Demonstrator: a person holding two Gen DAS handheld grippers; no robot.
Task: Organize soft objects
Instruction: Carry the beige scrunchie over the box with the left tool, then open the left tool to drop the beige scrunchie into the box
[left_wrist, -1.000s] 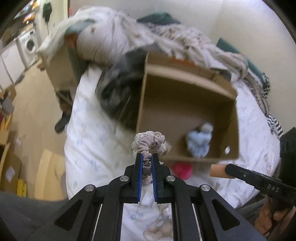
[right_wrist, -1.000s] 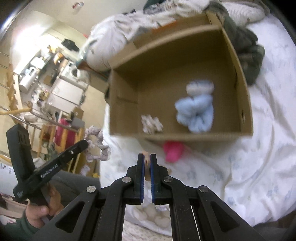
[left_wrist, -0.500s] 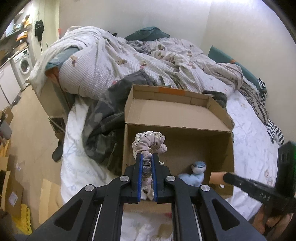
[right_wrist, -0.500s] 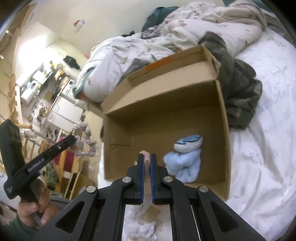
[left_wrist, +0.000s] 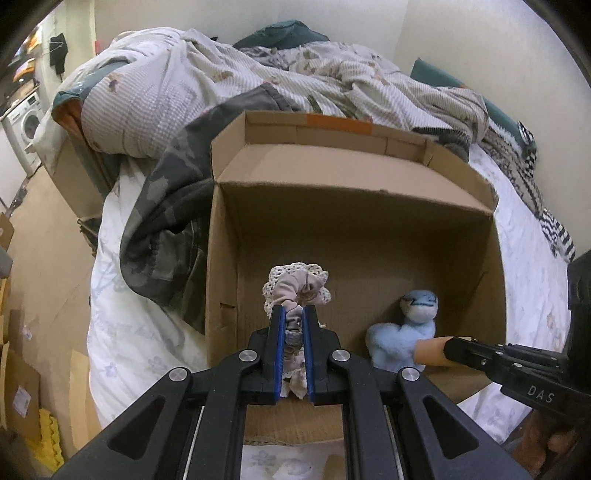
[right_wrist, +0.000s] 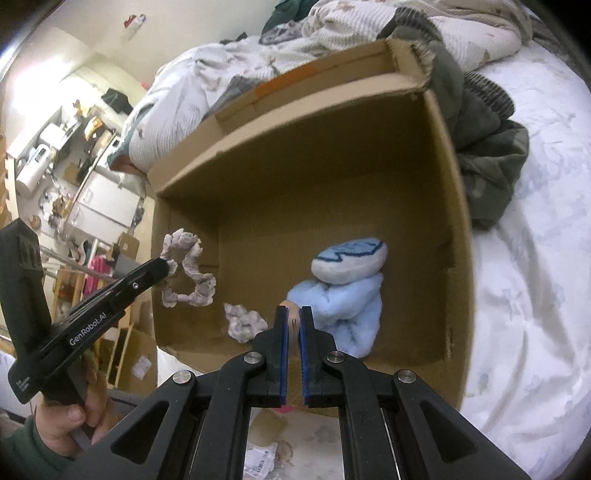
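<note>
On the bed (left_wrist: 122, 332), a cardboard box (left_wrist: 221, 277) stands open with both grippers over its near edge. The left gripper (left_wrist: 293, 325) has its jaws clenched on a scrunchie (left_wrist: 295, 291), a mauve gathered ring with a lace frill, which hangs as a limp loop over the box's near left corner in the right wrist view (right_wrist: 188, 273). The right gripper (right_wrist: 293, 325) is clenched on a small peach piece (right_wrist: 293, 319); only its tip shows between the blue pads, so what it is cannot be told.

Inside the box lie a pale blue plush toy (right_wrist: 343, 295), furry and rounded with a white-and-blue head, and a second crumpled scrunchie (right_wrist: 243, 321) on the floor of the box.

The held scrunchie looks very light and wholly soft: it sags under its own weight, will not slip much on the ribbed pads, and cannot break. A pinch anywhere on the gathered band should hold it, and it would likely drop and settle without bouncing. The plush is bulkier but just as yielding; a grip on a fold of its body or neck would serve. A quilted duvet (left_wrist: 166, 81) and a dark camouflage garment (left_wrist: 166, 206) are heaped beside and behind the box.
</note>
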